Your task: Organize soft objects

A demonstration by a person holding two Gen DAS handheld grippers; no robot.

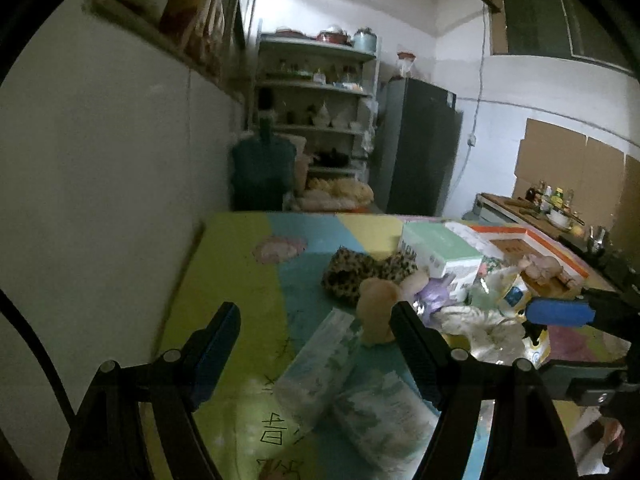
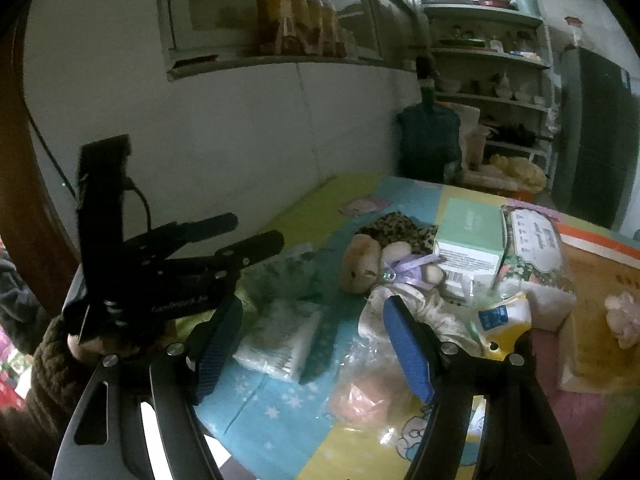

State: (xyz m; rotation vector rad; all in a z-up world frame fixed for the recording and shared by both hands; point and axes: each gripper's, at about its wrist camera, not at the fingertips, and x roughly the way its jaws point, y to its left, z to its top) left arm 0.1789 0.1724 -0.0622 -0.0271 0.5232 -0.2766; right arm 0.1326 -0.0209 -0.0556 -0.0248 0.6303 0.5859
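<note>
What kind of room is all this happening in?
Most likely a home kitchen or pantry corner. An open shelf rack holds pots and dishes, a dark fridge stands beside it, and a counter carries sauce bottles. The soft things lie on a table with a cartoon-print cloth.

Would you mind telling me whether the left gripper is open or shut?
Open: the left gripper shows a wide gap between its fingers, holding nothing.

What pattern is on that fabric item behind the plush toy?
Leopard print, tan with dark spots. The fabric item lies behind the plush toy; the left wrist view shows it best.
</note>
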